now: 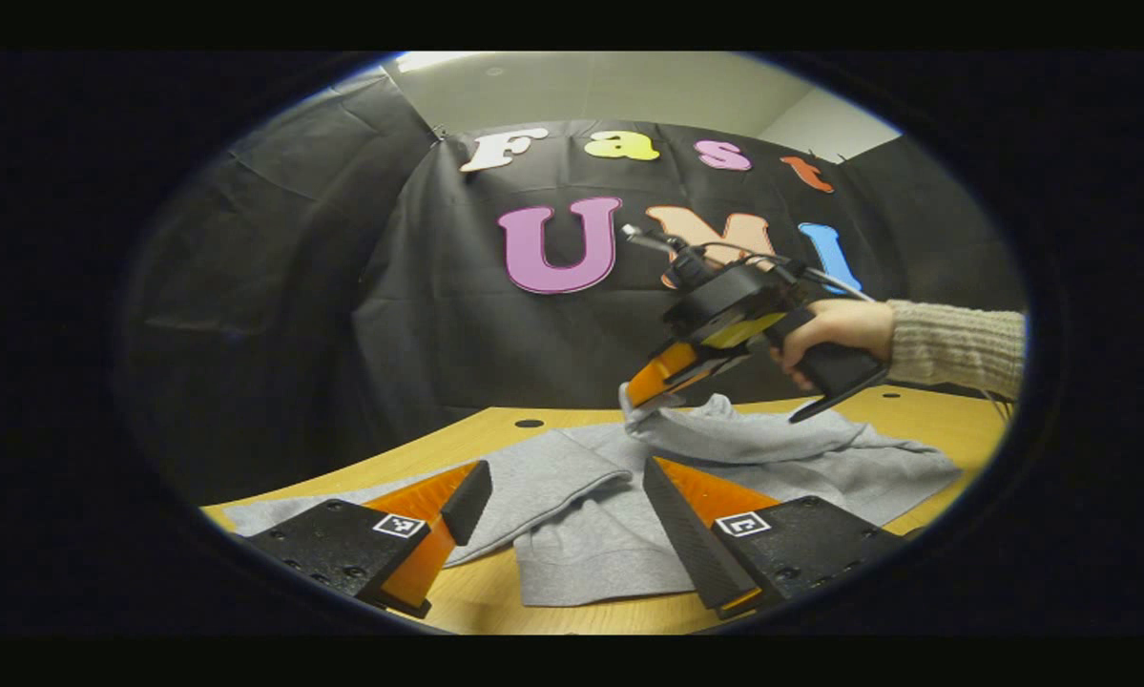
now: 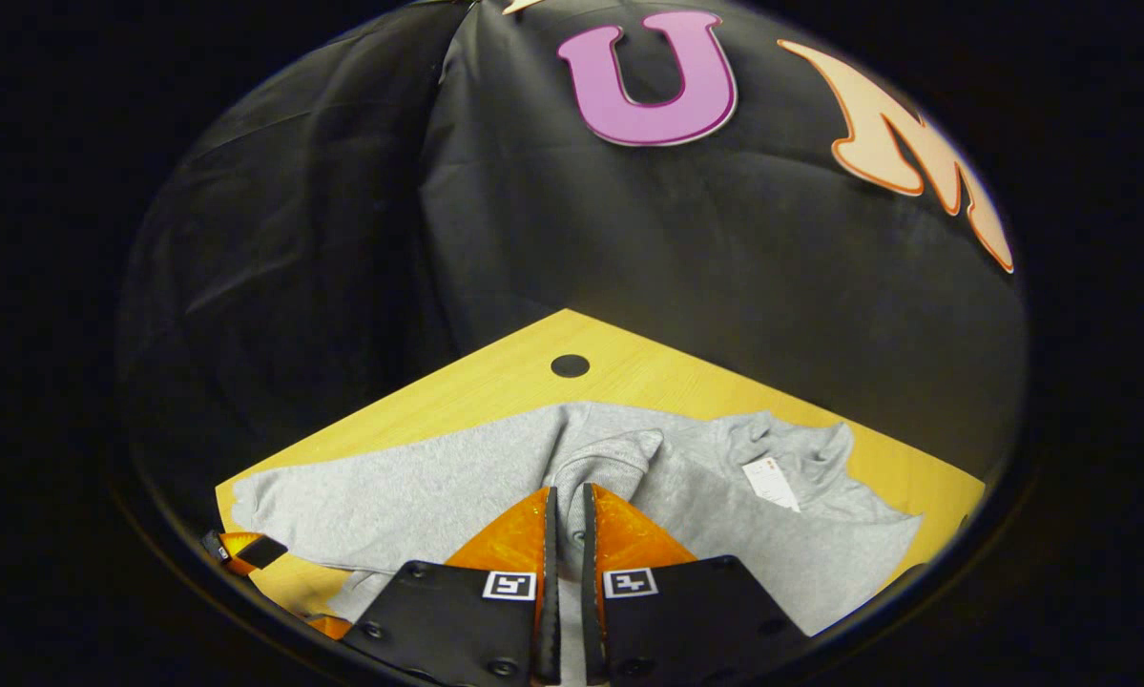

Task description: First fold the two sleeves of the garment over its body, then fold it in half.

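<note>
The grey garment [image 2: 495, 477] lies spread on the wooden bench [image 2: 572, 382], its collar and white label [image 2: 770, 482] toward the far right in the right gripper view. One sleeve [image 2: 610, 456] is raised off the body, its cuff end bunched just ahead of the right tongs [image 2: 564, 496], whose fingers stand pressed nearly together with grey cloth running between them; the left gripper view confirms it, showing the right tongs [image 1: 650, 385], held by a hand [image 1: 834, 334] in a knit sleeve, pinching a ridge of fabric lifted above the garment. The left tongs [image 1: 562, 491] hover low over the near part of the garment, fingers spread wide and gripping nothing. Judged risks: the pinch appears to take only a thin fold near the cuff, so the sleeve may slip free before it is laid over the body. With no hold on the body, a pull on the sleeve may drag the whole garment across the smooth bench and skew it. The lifted sleeve is already creased and may land twisted, which would spoil the later fold in half. The other sleeve's state cannot be told with confidence.
</note>
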The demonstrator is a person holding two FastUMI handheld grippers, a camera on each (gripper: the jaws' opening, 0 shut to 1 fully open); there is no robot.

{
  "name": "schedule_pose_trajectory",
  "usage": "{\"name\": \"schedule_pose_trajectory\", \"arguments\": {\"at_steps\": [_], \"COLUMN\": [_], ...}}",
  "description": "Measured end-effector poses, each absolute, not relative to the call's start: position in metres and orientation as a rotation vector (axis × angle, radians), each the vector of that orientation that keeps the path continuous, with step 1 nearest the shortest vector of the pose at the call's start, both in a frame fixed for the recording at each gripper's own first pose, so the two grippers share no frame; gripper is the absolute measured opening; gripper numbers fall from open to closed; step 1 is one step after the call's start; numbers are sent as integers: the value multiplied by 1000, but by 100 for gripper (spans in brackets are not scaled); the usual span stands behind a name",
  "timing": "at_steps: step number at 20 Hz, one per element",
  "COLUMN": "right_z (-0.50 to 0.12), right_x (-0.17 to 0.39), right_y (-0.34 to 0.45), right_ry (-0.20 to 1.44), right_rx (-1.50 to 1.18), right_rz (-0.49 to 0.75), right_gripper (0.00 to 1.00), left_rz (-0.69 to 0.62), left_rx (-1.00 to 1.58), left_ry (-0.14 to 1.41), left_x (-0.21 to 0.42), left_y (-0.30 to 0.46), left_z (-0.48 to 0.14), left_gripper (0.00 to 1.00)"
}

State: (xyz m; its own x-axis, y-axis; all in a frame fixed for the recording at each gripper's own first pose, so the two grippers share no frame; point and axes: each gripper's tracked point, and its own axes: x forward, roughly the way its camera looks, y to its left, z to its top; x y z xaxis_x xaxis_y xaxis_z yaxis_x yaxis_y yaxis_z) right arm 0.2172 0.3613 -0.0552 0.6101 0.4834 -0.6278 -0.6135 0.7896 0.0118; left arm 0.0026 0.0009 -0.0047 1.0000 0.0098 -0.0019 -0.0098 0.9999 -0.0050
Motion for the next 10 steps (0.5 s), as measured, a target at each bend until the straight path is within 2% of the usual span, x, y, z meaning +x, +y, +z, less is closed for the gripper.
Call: {"name": "schedule_pose_trajectory", "arguments": {"at_steps": [6,10], "right_z": [-95,-88], "right_x": [222,221], "right_y": [371,384], "right_ry": [759,759], "right_rx": [-120,-55], "right_rz": [626,676], "right_gripper": [11,18], "left_rz": [10,10], "left_rx": [-5,-5], "left_ry": [2,2], "left_x": [2,2], "left_y": [0,1], "left_z": [-4,-4], "left_gripper": [94,94]}}
